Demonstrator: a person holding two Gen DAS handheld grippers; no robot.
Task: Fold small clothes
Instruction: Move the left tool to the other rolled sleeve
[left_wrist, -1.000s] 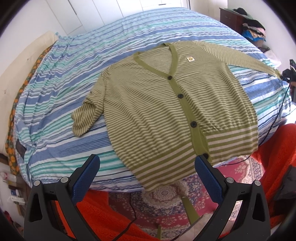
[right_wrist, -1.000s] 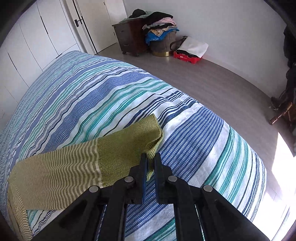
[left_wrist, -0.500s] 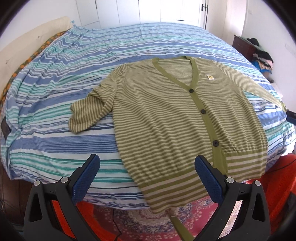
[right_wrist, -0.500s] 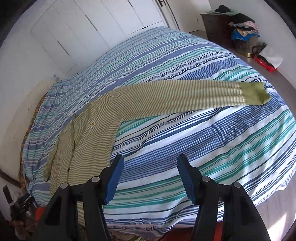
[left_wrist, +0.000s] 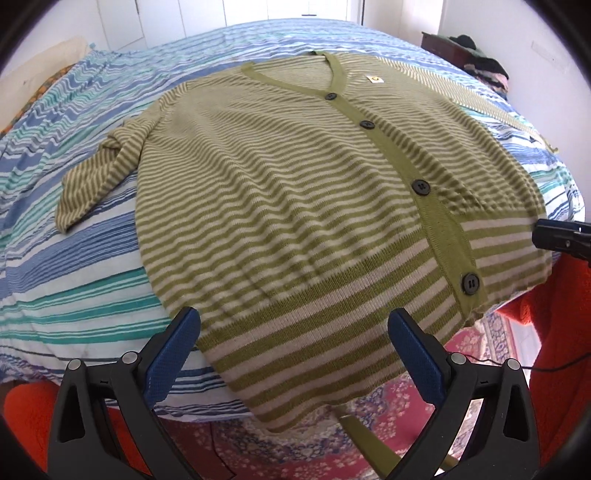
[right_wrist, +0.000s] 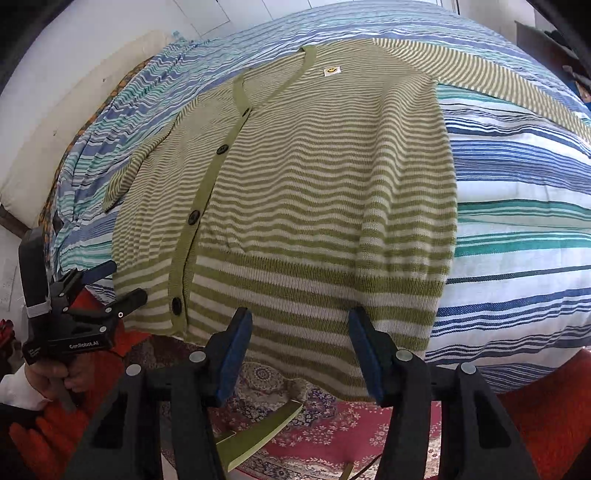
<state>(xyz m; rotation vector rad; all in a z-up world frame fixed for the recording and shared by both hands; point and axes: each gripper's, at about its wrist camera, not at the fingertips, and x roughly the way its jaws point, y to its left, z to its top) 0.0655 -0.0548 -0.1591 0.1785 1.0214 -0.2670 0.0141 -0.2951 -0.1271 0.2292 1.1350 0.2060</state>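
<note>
A green and cream striped cardigan (left_wrist: 295, 192) with black buttons lies face up on the bed, its hem hanging over the near edge. It also shows in the right wrist view (right_wrist: 314, 206). One sleeve (left_wrist: 96, 184) is bunched at the left; the other sleeve (right_wrist: 498, 77) stretches out to the right. My left gripper (left_wrist: 293, 343) is open and empty just in front of the hem's left part. My right gripper (right_wrist: 301, 343) is open and empty in front of the hem's right part. The left gripper also appears at the hem's left corner in the right wrist view (right_wrist: 107, 284).
The bed carries a blue, teal and white striped cover (left_wrist: 74, 258). A patterned red rug (right_wrist: 325, 417) and orange-red fabric (left_wrist: 554, 332) lie below the bed's edge. A dark dresser with piled clothes (left_wrist: 469, 48) stands at the far right. White wardrobe doors are behind.
My right gripper let go of the outstretched sleeve's cuff, opened, and moved round to the hem. My left gripper moved closer to the hem and stayed open.
</note>
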